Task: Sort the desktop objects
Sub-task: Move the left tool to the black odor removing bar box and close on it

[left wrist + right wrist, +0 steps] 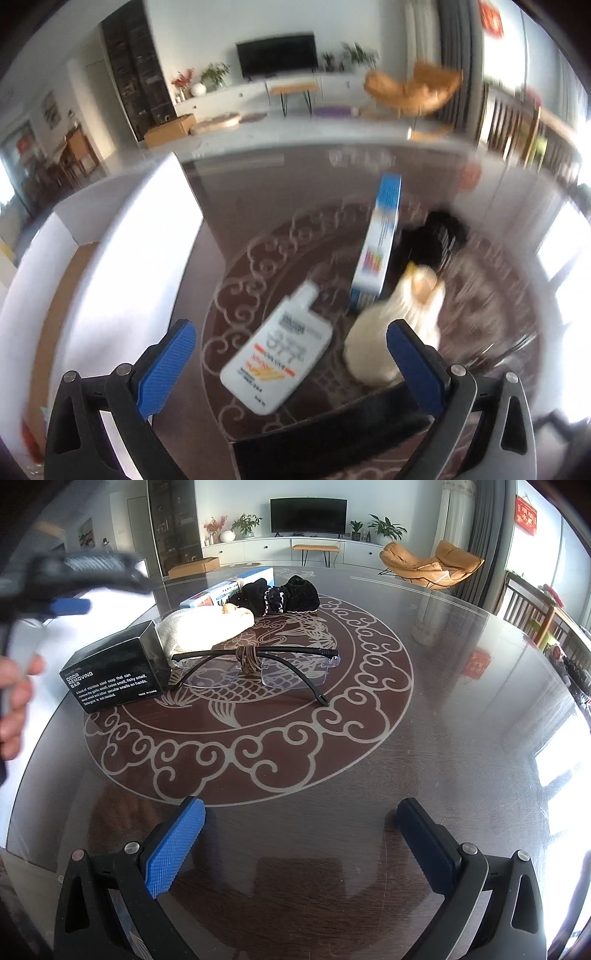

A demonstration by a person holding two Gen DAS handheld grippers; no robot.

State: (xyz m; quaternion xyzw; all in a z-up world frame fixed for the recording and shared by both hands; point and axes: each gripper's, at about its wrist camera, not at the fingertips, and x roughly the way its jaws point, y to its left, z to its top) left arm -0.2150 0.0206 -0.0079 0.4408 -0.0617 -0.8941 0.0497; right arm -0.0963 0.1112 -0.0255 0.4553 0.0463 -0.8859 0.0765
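Note:
In the left wrist view my left gripper (291, 354) is open above the table, with a white flat bottle (277, 350) lying between and just beyond its fingertips. A blue-and-white box (376, 243), a cream pouch (391, 328), a black pouch (439, 236) and a black box (325, 439) lie close by. In the right wrist view my right gripper (299, 845) is open and empty over bare table. Ahead lie clear glasses (258, 668), the black box (114, 675), the cream pouch (207, 627), the black pouch (284, 592) and the blue box (229, 587).
A white open carton (122, 236) with a brown inside stands at the left of the round glass table (443, 738). The left gripper and the hand holding it (14, 686) show at the left edge of the right wrist view. Chairs stand at the right.

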